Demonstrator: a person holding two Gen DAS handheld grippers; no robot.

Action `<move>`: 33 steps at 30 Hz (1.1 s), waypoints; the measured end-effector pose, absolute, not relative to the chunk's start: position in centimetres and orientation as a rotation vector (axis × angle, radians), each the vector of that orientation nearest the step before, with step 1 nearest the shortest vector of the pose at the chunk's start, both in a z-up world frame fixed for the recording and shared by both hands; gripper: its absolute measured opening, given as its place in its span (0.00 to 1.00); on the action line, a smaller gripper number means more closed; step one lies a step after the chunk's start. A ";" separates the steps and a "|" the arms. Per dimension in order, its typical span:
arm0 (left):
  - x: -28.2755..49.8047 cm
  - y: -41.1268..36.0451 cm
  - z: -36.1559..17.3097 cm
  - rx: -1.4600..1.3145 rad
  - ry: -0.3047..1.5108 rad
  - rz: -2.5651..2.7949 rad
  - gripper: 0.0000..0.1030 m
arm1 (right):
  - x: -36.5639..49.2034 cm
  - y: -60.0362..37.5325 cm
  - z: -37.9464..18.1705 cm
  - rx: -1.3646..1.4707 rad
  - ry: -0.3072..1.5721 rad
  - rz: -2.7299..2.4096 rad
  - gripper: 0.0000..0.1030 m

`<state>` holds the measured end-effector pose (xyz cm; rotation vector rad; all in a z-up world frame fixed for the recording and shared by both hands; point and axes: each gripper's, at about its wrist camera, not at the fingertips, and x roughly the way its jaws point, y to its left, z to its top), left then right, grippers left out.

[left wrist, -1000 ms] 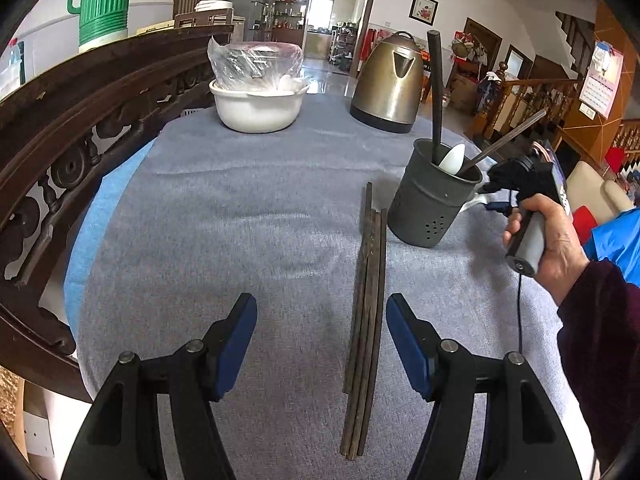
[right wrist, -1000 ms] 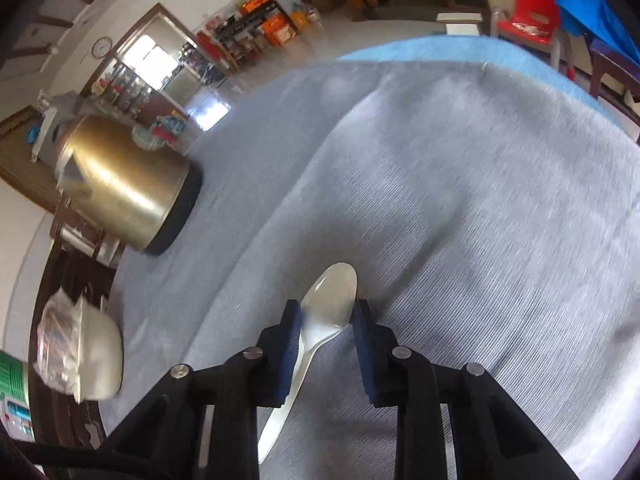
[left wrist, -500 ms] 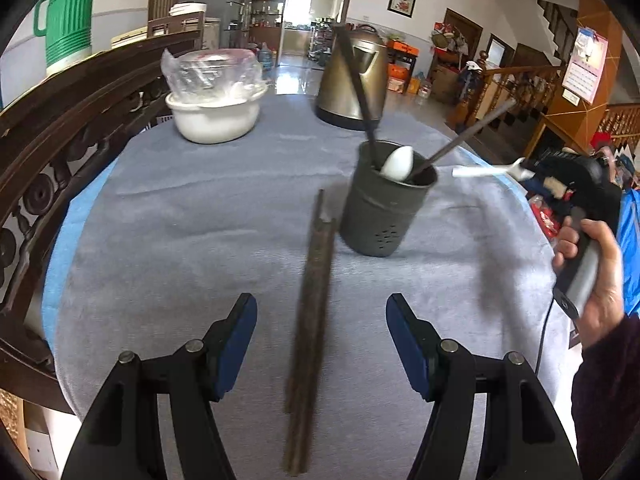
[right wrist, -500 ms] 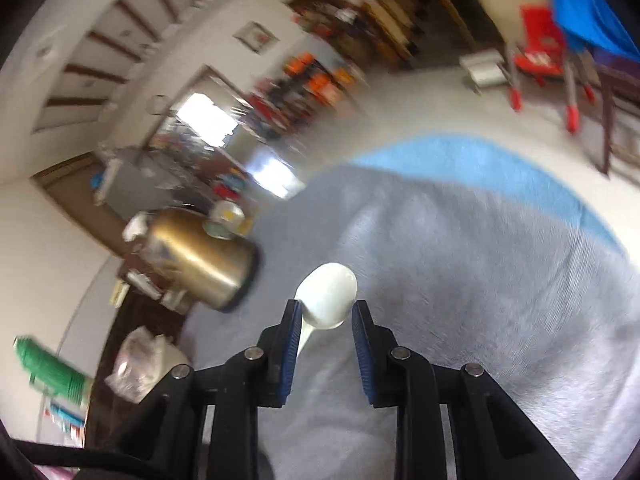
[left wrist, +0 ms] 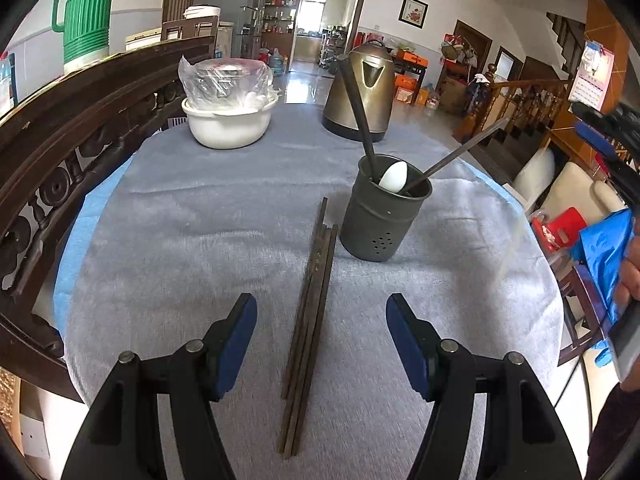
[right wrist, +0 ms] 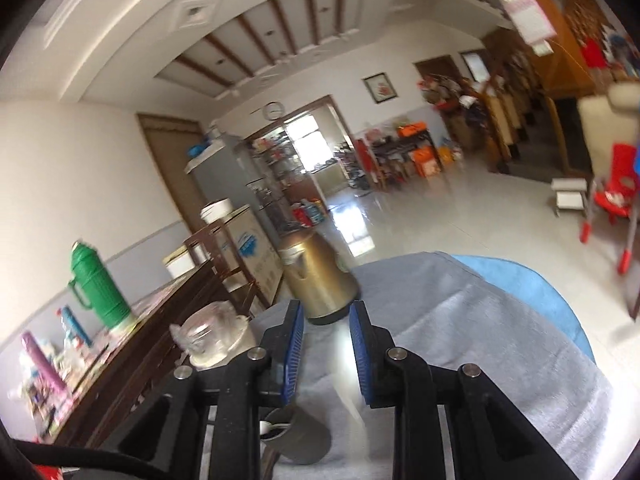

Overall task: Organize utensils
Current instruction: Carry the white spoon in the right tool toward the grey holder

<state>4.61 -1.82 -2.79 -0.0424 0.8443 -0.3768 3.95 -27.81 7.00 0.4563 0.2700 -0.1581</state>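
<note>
My left gripper [left wrist: 320, 332] stands open low over the grey cloth, with a bundle of dark chopsticks [left wrist: 316, 272] lying between its fingers, untouched. Just beyond stands a dark grey utensil holder [left wrist: 380, 224] with a white spoon [left wrist: 394, 176] and dark sticks in it. My right gripper [right wrist: 324, 320] is raised at the far right [left wrist: 592, 128], its pads a narrow gap apart. A blurred pale streak, the white spoon [right wrist: 348, 368], runs down from between the pads. Whether they press on it is unclear. The holder [right wrist: 296, 444] lies below this gripper.
A brass kettle [left wrist: 360, 92] and a white bowl with a wrapped pot [left wrist: 228, 120] stand at the table's far side. A carved wooden rail [left wrist: 60, 140] curves along the left, with a green flask [left wrist: 86, 12] behind it. A person's hand [left wrist: 628, 280] is at the right edge.
The right gripper rose quickly and tipped up from the cloth towards the room. The spoon, sharp between its pads before, is now a blur. The left gripper lifted slightly.
</note>
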 end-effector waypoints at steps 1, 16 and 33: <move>4.4 -1.7 -2.7 -0.043 0.841 -0.377 0.66 | 4.1 -27.4 7.1 0.451 0.282 -0.154 0.24; 4.2 1.6 -3.8 -0.105 0.881 -0.378 0.66 | 10.2 -27.4 -5.7 0.457 0.786 0.011 0.66; 5.1 0.9 -4.3 -0.084 0.899 -0.345 0.66 | 14.5 -26.6 -12.9 0.253 1.080 0.018 0.09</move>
